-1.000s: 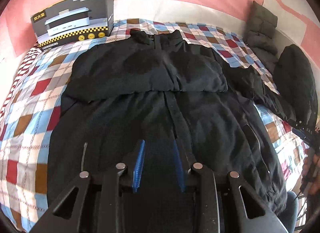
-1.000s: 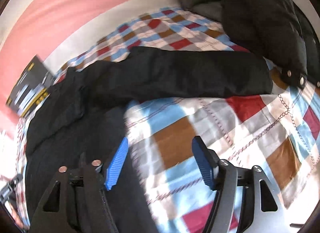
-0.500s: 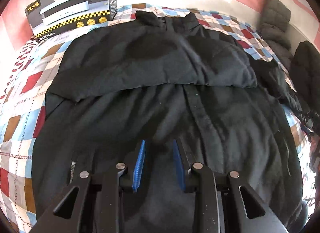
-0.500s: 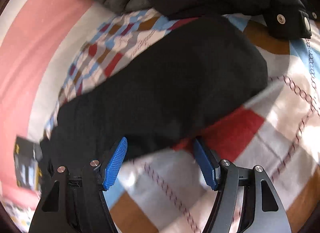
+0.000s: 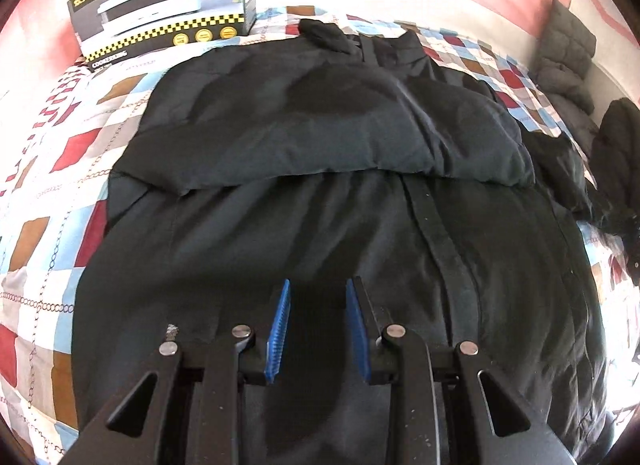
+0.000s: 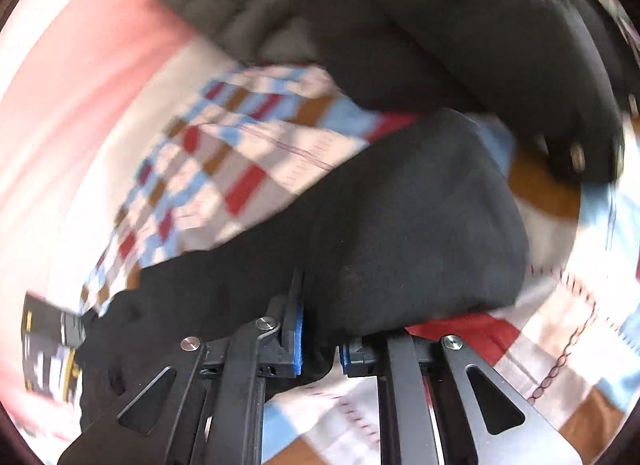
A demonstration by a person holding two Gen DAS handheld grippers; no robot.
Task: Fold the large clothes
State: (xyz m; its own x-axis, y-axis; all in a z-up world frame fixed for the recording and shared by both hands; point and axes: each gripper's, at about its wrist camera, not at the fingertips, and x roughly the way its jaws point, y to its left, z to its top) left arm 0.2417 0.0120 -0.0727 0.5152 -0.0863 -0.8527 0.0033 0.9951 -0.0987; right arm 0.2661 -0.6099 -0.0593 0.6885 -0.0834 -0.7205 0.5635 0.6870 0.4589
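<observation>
A large black jacket [image 5: 320, 193] lies front-up on a checked bedspread [image 5: 60, 169], its left sleeve folded across the chest. My left gripper [image 5: 316, 297] hovers over the lower front of the jacket with its blue pads a small gap apart, holding nothing. In the right wrist view the jacket's right sleeve [image 6: 400, 233] lies on the bedspread [image 6: 248, 169]. My right gripper [image 6: 320, 329] is shut on the sleeve's lower edge near the cuff. The view is motion-blurred.
A black appliance box [image 5: 164, 5] stands at the head of the bed against the pink wall. A grey quilted garment [image 5: 568, 57] and another black coat [image 5: 616, 145] lie at the right; the coat [image 6: 460, 25] shows just beyond the sleeve.
My right gripper moved onto the sleeve and closed from wide open onto its edge. My left gripper moved forward, closer over the jacket front, pads unchanged.
</observation>
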